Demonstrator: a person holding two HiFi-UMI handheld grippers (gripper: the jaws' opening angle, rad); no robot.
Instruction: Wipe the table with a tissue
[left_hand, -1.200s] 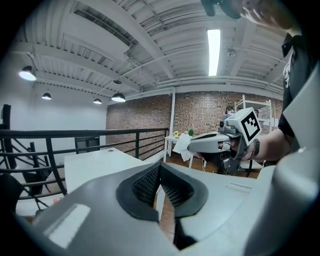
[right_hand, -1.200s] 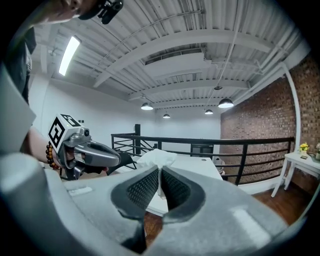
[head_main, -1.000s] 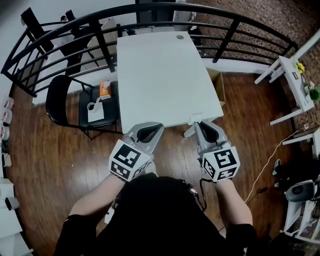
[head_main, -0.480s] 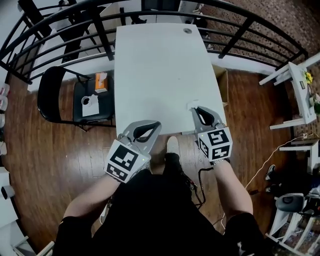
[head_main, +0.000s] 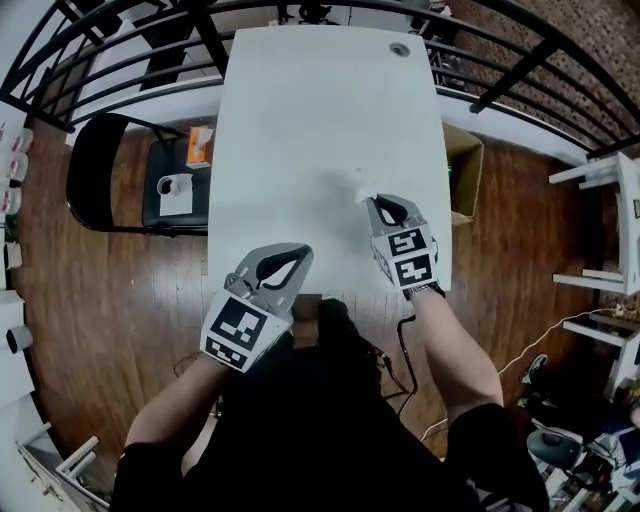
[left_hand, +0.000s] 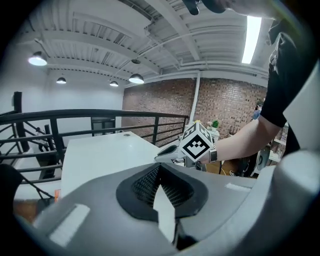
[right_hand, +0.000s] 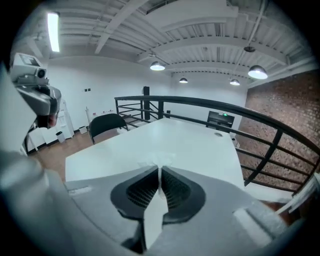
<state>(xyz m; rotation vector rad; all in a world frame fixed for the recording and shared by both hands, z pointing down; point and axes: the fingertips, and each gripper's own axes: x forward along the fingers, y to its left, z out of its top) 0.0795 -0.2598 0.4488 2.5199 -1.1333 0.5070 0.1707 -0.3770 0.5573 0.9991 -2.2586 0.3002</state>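
Observation:
A white table (head_main: 320, 110) fills the middle of the head view. My right gripper (head_main: 371, 202) is over its near right part, shut on a small white tissue (head_main: 361, 188) that pokes out past the fingertips and rests on the tabletop. In the right gripper view the tissue (right_hand: 159, 161) shows as crumpled corners just beyond the closed jaws of the right gripper (right_hand: 159, 168). My left gripper (head_main: 303, 251) hangs at the table's near edge, left of the right one; its jaws (left_hand: 160, 167) are shut with nothing between them.
A black chair (head_main: 105, 180) stands left of the table and holds an orange box (head_main: 200, 145) and a white cup (head_main: 170, 187). A black railing (head_main: 520, 70) curves round the far side. A cardboard box (head_main: 466, 170) sits on the floor at the table's right. A round grommet (head_main: 400, 48) marks the far end.
The person has stepped up to the table. My right gripper moved forward from the near edge onto the tabletop with the tissue. The left gripper followed up to the near edge.

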